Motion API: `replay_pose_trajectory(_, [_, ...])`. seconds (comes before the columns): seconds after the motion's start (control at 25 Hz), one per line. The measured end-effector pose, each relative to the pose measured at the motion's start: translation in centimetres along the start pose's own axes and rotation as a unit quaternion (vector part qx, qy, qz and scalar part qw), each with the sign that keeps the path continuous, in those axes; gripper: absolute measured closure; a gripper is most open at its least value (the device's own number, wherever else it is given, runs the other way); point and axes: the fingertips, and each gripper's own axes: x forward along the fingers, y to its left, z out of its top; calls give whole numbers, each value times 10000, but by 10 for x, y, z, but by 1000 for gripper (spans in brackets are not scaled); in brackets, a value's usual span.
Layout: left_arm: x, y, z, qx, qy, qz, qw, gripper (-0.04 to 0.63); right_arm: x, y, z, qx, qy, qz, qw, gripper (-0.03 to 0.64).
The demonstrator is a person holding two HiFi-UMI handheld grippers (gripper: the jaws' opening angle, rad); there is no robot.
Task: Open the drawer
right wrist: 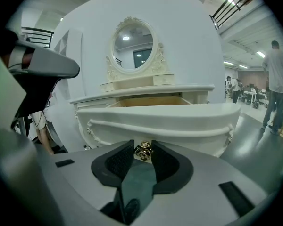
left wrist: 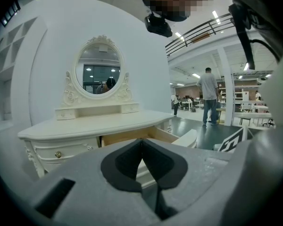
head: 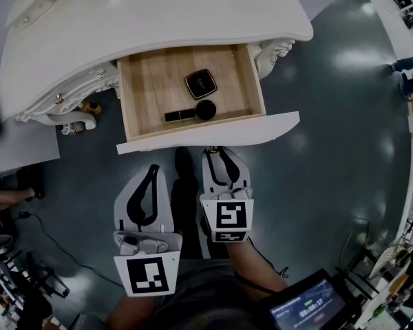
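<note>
Right gripper: jaws clenched on the knob. Both pads touch the brass knob, one on each side. The gripper points slightly down at the drawer front, and the knob sits at the middle of that front, on its near face.

Left gripper: jaws clenched together at the tips, nothing between them. It hangs just left of the right gripper and a little nearer to the person, apart from the drawer front.

Drawer: pulled out towards the near side from under the centre of the dresser top. Its wooden floor is exposed. Inside lie a square black compact towards the far right, a round black item near the front wall, and a black stick just left of the round item. Whether stick and round item are joined cannot be told.

Dresser: white, carved, with a small closed drawer to the left bearing its own knob. An oval mirror stands upright on the far side of the top.

Surroundings: dark floor. A lit screen shows at the near right. A person stands far off to the right.
</note>
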Motion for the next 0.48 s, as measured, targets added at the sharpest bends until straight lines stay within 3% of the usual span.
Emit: replay_pose_trajectory(0.48, [3, 4, -4, -1, -22, 44, 10000, 580, 10, 3, -3, -51, 14, 10, 10000, 500])
